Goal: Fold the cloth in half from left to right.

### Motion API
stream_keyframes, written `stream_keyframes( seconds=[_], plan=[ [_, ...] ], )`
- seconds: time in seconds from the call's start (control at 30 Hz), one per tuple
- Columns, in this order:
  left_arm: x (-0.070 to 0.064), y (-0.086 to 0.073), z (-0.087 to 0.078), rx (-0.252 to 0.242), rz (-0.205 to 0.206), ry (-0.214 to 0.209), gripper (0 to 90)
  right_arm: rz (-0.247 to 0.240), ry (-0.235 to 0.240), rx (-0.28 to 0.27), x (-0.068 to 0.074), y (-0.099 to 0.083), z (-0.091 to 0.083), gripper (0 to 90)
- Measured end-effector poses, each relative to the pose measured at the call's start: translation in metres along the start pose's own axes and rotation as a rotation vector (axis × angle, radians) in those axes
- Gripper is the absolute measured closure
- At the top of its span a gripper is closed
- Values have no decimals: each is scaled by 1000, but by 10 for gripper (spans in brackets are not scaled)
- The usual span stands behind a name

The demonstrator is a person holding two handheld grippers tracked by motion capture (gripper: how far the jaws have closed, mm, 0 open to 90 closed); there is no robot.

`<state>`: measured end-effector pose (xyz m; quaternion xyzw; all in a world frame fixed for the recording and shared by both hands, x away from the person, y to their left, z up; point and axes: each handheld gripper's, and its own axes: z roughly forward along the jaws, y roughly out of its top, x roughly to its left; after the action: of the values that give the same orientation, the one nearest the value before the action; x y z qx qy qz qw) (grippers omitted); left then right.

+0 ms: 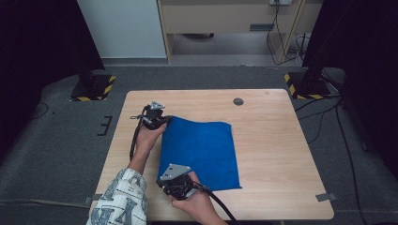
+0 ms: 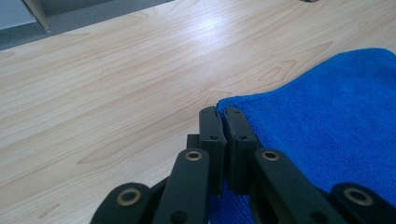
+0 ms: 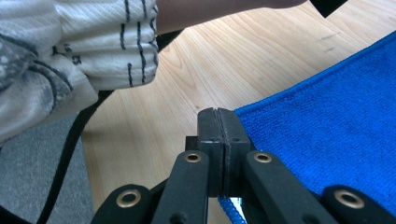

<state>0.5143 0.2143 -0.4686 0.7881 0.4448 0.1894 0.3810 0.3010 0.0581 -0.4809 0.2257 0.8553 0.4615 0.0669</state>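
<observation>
Blue cloth (image 1: 199,152) spread flat on the light wooden counter (image 1: 272,150), left of the counter's middle, with a tool at each of its two left corners. Left tool (image 1: 157,119) at the far left corner, held in the left hand (image 1: 149,136) with a patterned sleeve (image 1: 119,199) behind it; in the left gripper view, jaws pressed nearly together with only a thin slit between them, the cloth's corner (image 2: 233,105) right at their tips and blue fabric showing beneath the linkage, so apparently pinching the cloth edge. Right tool (image 1: 176,180) at the near left corner, gripped by the right hand (image 1: 197,204), grey three-cornered plate on top and a black cable (image 1: 220,206) trailing toward the counter's near edge; in the right gripper view, jaws pressed tight together on the cloth's hem (image 3: 229,207), a strip of blue fabric visible below them, the rest of the cloth (image 3: 327,135) stretching off to the right of the tips. Beyond the right tool in that view, bare wood and the patterned sleeve (image 3: 74,46) of the other arm. Past the left tool's tips, bare wood grain. A small dark round cap (image 1: 238,101) set into the counter near its far edge, well apart from both tools.
</observation>
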Motion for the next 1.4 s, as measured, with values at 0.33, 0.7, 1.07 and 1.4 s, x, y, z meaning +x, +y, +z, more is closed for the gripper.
stream_keyframes(
  seconds=[0.33, 0.7, 1.07, 1.4],
  plan=[
    [14, -3, -13, 6, 1, 17, 867, 12, 17, -40, 10, 14, 11, 896],
    [-1, -1, 12, 34, -14, 12, 867, 65, -12, -49, -14, -5, -10, 895],
    [-35, 18, 36, 33, 9, -15, 866, 91, -46, -44, -33, -33, -38, 896],
    [-57, 28, 50, 39, 34, -34, 866, 102, -76, -36, -42, -51, -59, 896]
  ],
)
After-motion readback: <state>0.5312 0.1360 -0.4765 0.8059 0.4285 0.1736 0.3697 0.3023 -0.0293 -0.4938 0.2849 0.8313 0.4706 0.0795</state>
